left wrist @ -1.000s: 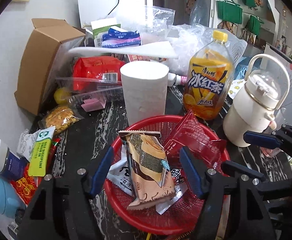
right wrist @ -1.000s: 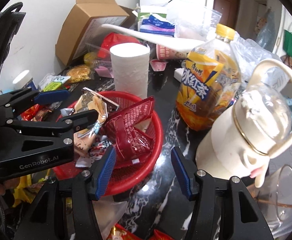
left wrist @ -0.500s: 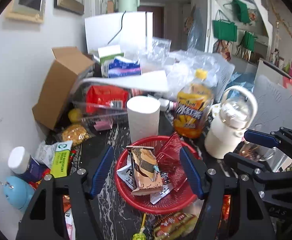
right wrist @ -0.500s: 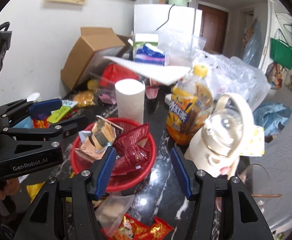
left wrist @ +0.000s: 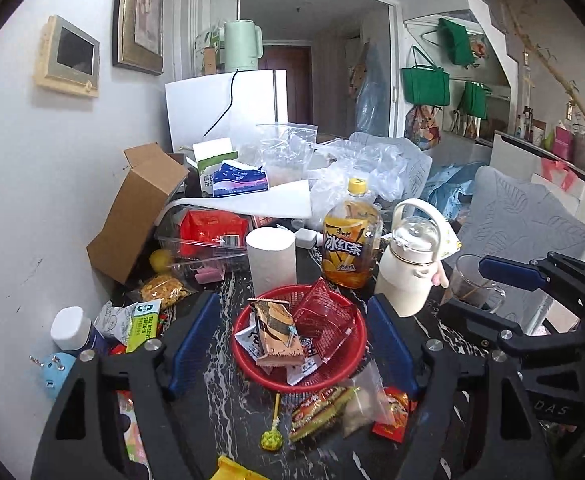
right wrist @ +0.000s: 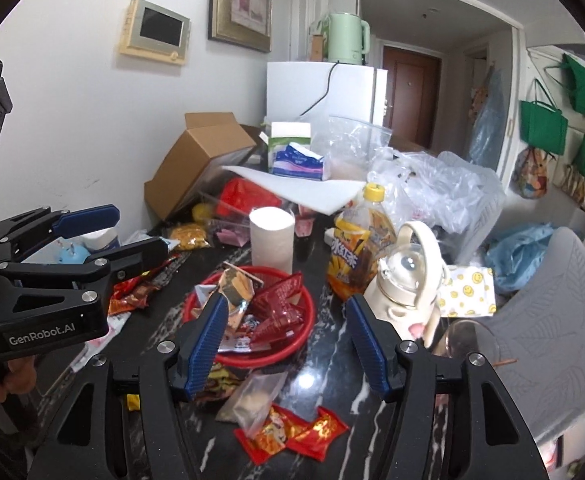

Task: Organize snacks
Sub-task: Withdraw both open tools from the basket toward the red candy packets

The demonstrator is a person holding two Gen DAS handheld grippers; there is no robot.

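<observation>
Jaws of the left gripper (left wrist: 292, 336) apart and opening, nothing clamped between the blue pads, only the table scene framed in the gap. Jaws of the right gripper (right wrist: 288, 338) likewise apart and opening, empty. Both held above a dark marbled table (left wrist: 220, 400), side by side, each visible in the other's view. Below, a red basket (left wrist: 332, 378) holding several snack packets: a tan and brown wrapper (left wrist: 276, 334) lying on top, a dark red packet (left wrist: 324, 320) leaning beside it, white sachets (left wrist: 248, 340) underneath. Outside the basket, just in front of its rim, more loose snacks: a green and red packet (left wrist: 316, 412), a clear pouch (right wrist: 256, 398), two red and gold packets (right wrist: 292, 434), and a small green lollipop (left wrist: 271, 438). Behind the basket, upright: a white paper roll (left wrist: 270, 260), an orange iced tea bottle (left wrist: 350, 240) and a cream flask (left wrist: 410, 272) with a loop handle. Further left along the wall, a tipped cardboard box (left wrist: 140, 208), a clear container with red packs (left wrist: 208, 236), a yellow snack bag (left wrist: 160, 290) and a white-capped jar (left wrist: 72, 328).
</observation>
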